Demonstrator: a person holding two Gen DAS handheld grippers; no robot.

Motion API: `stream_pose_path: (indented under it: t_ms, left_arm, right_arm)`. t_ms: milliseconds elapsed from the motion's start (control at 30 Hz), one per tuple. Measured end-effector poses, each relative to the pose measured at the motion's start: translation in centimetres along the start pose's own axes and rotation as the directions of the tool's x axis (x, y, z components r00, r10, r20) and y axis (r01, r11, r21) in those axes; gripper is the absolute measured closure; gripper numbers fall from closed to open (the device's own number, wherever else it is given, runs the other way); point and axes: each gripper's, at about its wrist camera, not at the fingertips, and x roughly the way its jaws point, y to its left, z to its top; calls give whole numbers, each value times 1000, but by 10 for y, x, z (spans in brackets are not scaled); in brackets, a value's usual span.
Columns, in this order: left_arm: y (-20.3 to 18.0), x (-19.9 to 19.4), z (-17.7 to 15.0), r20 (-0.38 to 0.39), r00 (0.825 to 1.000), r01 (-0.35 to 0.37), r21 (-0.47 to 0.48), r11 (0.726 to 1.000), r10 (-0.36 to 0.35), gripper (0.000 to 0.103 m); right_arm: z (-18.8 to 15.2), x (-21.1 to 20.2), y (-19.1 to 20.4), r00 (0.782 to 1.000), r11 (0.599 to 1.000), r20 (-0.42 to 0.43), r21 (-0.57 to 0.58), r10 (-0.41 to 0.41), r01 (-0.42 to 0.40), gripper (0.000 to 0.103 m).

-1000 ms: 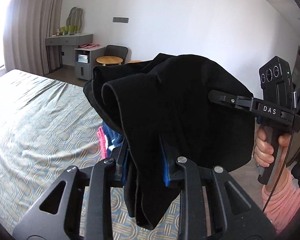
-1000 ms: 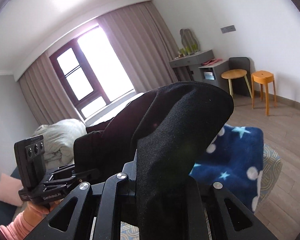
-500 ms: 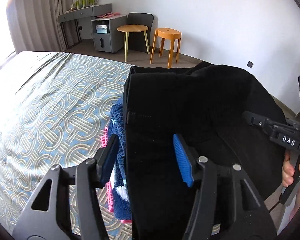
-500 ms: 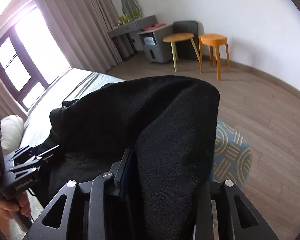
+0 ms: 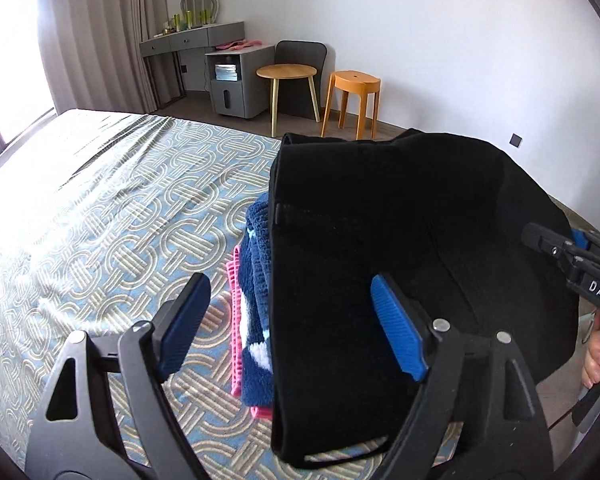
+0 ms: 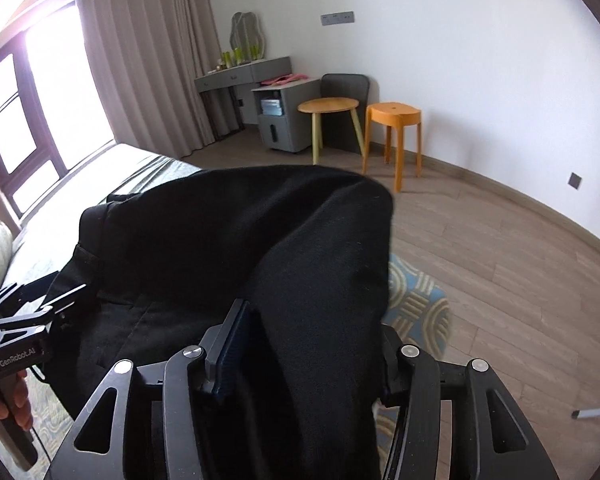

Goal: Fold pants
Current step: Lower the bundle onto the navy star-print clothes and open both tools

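Observation:
The folded black pants (image 5: 380, 240) lie on a stack of folded clothes at the bed's near right corner; they also fill the right wrist view (image 6: 228, 256). My left gripper (image 5: 288, 320) is open, its blue pads spread wide, the right pad (image 5: 396, 328) over the pants and gripping nothing. My right gripper (image 6: 308, 344) has its fingers apart with black cloth draped between them; it also shows at the right edge of the left wrist view (image 5: 572, 252).
A blue fleece with white spots (image 5: 256, 280) and a pink garment (image 5: 236, 320) lie under the pants. The patterned bedspread (image 5: 120, 220) stretches left. A wooden side table (image 5: 286, 76), orange stool (image 5: 354, 84) and grey desk (image 5: 196, 40) stand by the far wall.
Both grippers lowered the pants onto the clothes stack. My left gripper opened and let go. My right gripper's fingers spread apart around the cloth.

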Motion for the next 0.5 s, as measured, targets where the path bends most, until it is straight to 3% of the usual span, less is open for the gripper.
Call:
stream_pose_path:
  t_ms: [100, 200, 500]
  left_arm:
    - [-12, -23, -3, 19, 1000, -8, 55, 998, 7, 20]
    - [-23, -45, -5, 39, 999, 35, 88, 996, -38, 20]
    - [-41, -126, -33, 103, 989, 92, 102, 990, -103, 18]
  right_arm:
    - [-11, -37, -1, 998, 1000, 59, 19, 6, -7, 50]
    - [-23, -71, -3, 995, 998, 83, 34, 57, -60, 50]
    - [-53, -162, 33, 974, 986, 155, -14, 167, -167, 49]
